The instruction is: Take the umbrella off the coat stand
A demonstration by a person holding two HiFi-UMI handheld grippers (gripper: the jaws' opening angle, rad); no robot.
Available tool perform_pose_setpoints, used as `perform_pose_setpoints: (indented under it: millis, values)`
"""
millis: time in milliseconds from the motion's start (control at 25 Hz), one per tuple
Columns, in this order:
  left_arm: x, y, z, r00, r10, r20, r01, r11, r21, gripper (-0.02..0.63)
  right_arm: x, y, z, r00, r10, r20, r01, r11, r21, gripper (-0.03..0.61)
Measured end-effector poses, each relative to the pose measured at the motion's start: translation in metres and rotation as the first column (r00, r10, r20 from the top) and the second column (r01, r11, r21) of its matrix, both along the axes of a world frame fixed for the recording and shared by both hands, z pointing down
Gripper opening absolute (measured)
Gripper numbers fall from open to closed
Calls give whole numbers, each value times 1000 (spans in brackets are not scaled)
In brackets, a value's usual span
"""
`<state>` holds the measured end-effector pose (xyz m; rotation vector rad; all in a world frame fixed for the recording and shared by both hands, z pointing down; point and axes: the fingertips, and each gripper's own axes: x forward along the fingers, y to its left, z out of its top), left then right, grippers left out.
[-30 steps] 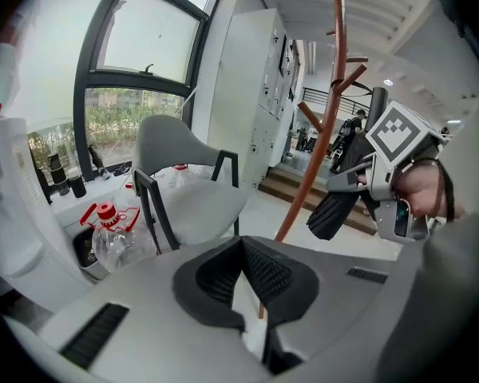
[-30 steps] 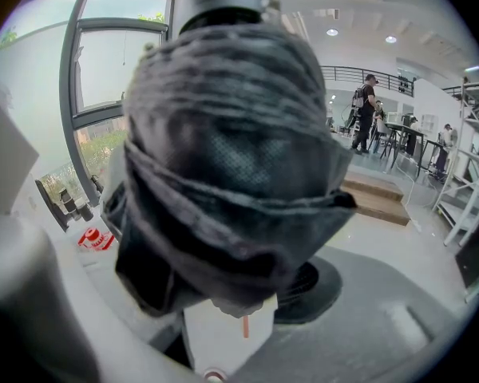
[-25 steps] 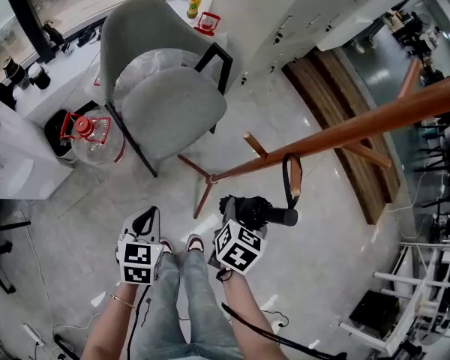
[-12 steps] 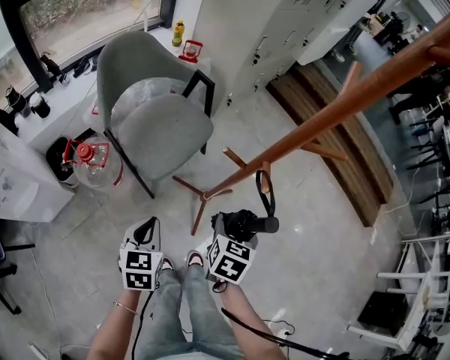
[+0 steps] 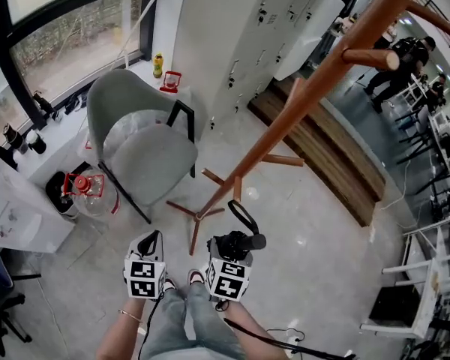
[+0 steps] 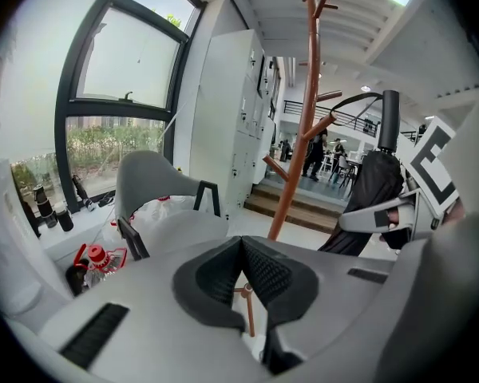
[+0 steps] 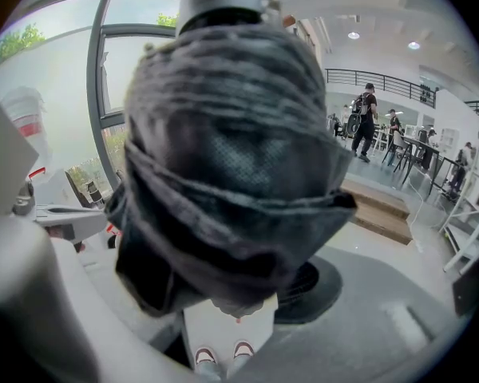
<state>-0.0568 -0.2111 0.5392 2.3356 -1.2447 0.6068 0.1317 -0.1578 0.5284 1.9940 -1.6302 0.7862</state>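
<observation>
The brown wooden coat stand (image 5: 300, 100) rises from its feet on the floor, and in the left gripper view the coat stand (image 6: 299, 150) is straight ahead. A black folded umbrella (image 5: 236, 244) is between the jaws of my right gripper (image 5: 231, 255), which is shut on it. Its black strap loop (image 5: 244, 216) reaches up to the tip of a low peg (image 5: 238, 190); I cannot tell whether it still hooks it. In the right gripper view the umbrella (image 7: 231, 166) fills the frame. My left gripper (image 5: 151, 238) is beside it, shut and empty, its pads (image 6: 259, 266) meeting.
A grey chair (image 5: 142, 137) with a plastic bag on its seat stands left of the stand. A water jug with a red cap (image 5: 82, 190) sits by it. White lockers (image 5: 240, 28) and a wooden step (image 5: 322, 148) lie behind. People stand far off (image 7: 366, 122).
Both grippers have risen, the umbrella with the right one. The strap loop has slid from lower on the peg up to its tip. The head view has tilted upward.
</observation>
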Motion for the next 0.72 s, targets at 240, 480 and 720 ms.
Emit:
perform_pose_setpoints:
  millis: [240, 480, 720]
  values:
    - [29, -7, -25, 998, 60, -16, -60, 998, 26, 5, 21, 19, -19, 1000, 20, 6, -20, 1000, -2, 264]
    - [77, -2, -45, 987, 158, -32, -156, 987, 45, 5, 60, 36, -44, 998, 68, -3, -68, 998, 16, 264]
    - [140, 12, -68, 962, 266, -57, -264, 963, 51, 5, 109, 51, -75, 993, 116, 16, -116, 993, 32, 264]
